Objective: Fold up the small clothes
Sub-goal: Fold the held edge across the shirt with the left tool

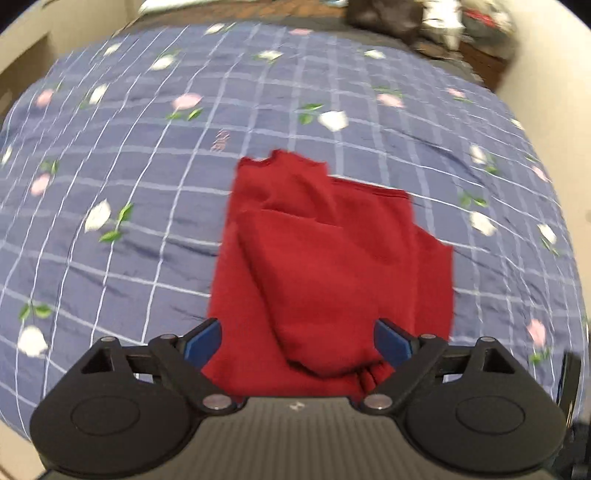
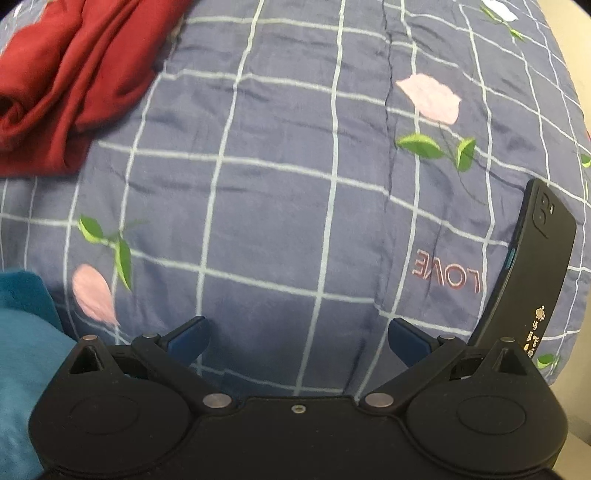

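A dark red garment (image 1: 325,258) lies partly folded on the blue checked bedspread (image 1: 129,206), one layer doubled over another. My left gripper (image 1: 297,341) hovers over its near edge, open, with the cloth showing between the blue fingertips (image 1: 203,341) but not pinched. In the right wrist view the same red garment (image 2: 70,81) sits bunched at the upper left. My right gripper (image 2: 299,339) is open above bare bedspread (image 2: 277,206), well apart from the red cloth. A teal cloth (image 2: 22,350) lies at the lower left beside that gripper.
A black phone (image 2: 535,266) lies on the bedspread just right of the right gripper. Dark bags and clutter (image 1: 424,22) sit beyond the far edge of the bed. A pale wall or furniture edge (image 1: 22,44) borders the bed on the left.
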The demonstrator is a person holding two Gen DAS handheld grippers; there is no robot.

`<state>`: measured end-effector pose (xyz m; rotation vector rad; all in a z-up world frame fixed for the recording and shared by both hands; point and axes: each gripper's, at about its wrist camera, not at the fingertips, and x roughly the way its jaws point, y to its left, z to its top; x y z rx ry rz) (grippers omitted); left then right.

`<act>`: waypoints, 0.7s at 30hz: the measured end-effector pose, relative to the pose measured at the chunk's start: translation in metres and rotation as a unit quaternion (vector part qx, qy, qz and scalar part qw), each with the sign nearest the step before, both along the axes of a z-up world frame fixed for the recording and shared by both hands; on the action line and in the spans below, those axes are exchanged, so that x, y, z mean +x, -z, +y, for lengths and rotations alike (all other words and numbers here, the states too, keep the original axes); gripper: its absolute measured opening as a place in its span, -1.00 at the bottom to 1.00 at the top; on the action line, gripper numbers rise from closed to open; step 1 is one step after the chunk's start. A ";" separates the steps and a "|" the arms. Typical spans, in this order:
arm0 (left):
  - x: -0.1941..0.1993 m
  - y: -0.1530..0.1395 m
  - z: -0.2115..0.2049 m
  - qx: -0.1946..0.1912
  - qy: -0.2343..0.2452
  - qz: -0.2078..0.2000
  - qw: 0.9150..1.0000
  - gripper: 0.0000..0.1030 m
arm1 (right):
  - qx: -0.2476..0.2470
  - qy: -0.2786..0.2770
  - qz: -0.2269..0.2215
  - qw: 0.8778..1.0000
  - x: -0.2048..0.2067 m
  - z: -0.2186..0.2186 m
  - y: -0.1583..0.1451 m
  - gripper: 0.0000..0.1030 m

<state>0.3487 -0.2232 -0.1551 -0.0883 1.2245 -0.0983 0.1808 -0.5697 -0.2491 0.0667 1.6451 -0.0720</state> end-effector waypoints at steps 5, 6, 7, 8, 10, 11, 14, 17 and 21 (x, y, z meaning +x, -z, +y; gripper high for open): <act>0.029 0.032 0.014 -0.031 -0.033 0.039 0.998 0.43 | -0.012 -0.016 -0.003 1.000 0.006 0.003 -0.008 0.99; 0.033 0.036 0.016 -0.038 -0.038 0.045 0.998 0.29 | -0.014 -0.018 -0.001 1.000 0.004 0.002 -0.008 0.99; 0.036 0.038 0.017 -0.047 -0.042 0.049 0.997 0.15 | -0.016 -0.017 0.001 1.000 0.000 0.001 -0.008 0.99; 0.035 0.041 0.016 -0.059 -0.044 0.049 0.996 -0.19 | -0.017 -0.013 0.004 1.000 -0.006 -0.002 -0.004 0.99; 0.036 0.038 0.014 -0.078 -0.042 0.045 0.995 -0.50 | -0.020 0.001 0.011 1.000 -0.011 -0.009 0.000 0.99; 0.037 0.036 0.011 -0.079 -0.037 0.039 0.995 -0.67 | -0.021 0.009 0.016 1.000 -0.013 -0.013 0.003 0.99; 0.040 0.023 -0.006 -0.069 -0.008 0.021 0.997 -0.84 | -0.023 0.031 0.023 0.999 -0.016 -0.022 0.006 0.99; 0.041 0.009 -0.027 -0.061 0.031 -0.005 0.998 -0.86 | -0.023 0.030 0.022 0.999 -0.015 -0.024 0.008 0.99; 0.039 -0.004 -0.061 -0.054 0.081 -0.026 0.995 -0.86 | -0.022 0.002 0.021 1.000 -0.011 -0.016 0.007 0.99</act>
